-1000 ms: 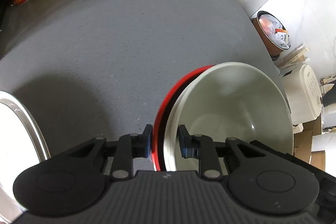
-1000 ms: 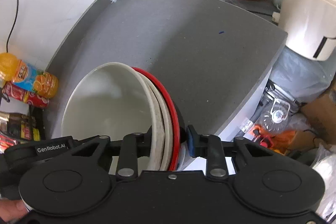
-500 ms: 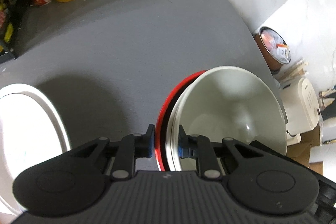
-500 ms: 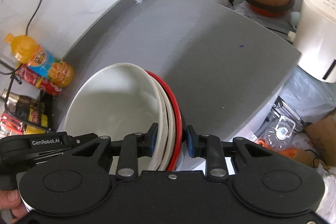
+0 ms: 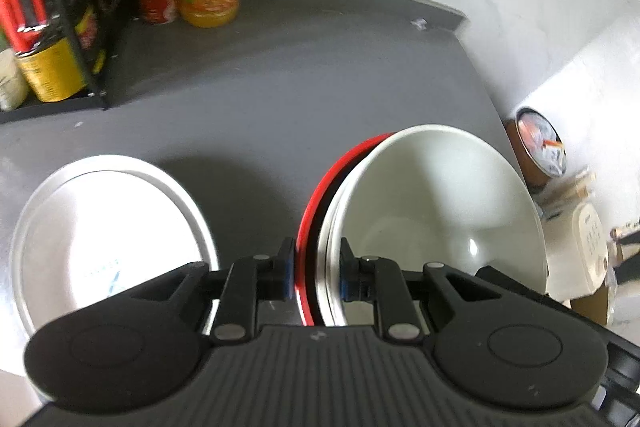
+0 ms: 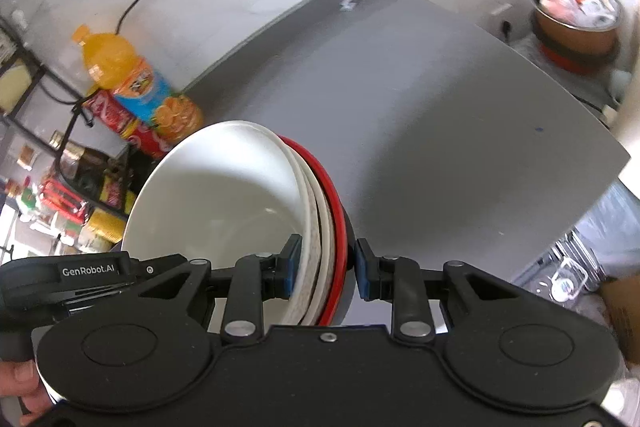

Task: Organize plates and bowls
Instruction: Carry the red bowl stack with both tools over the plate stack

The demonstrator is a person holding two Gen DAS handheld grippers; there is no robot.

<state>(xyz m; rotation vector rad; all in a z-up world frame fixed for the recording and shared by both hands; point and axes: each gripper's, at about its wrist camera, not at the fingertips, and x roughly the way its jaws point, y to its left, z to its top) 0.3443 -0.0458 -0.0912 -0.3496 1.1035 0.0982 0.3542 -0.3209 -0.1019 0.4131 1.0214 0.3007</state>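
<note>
While both the left hand-held gripper [image 5: 314, 273] and right hand-held gripper [image 6: 326, 271] clamp opposite rims of the stacked white ceramic bowls nested in a red-rimmed bowl [image 5: 436, 203] above the grey worktop [image 5: 300, 83], uneven pulling could spill them.

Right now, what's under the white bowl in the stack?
Under the white bowl: a paler dish rim, then a red-rimmed plate outermost. Both tools grip the rims. The dishes' bases are hidden.

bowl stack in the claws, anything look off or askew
The stack is even: a white bowl nested in pale dishes, then a red-rimmed one. The left claw and right claw clamp opposite rims. No chips or spills show. A white plate lies flat on the counter.
</note>
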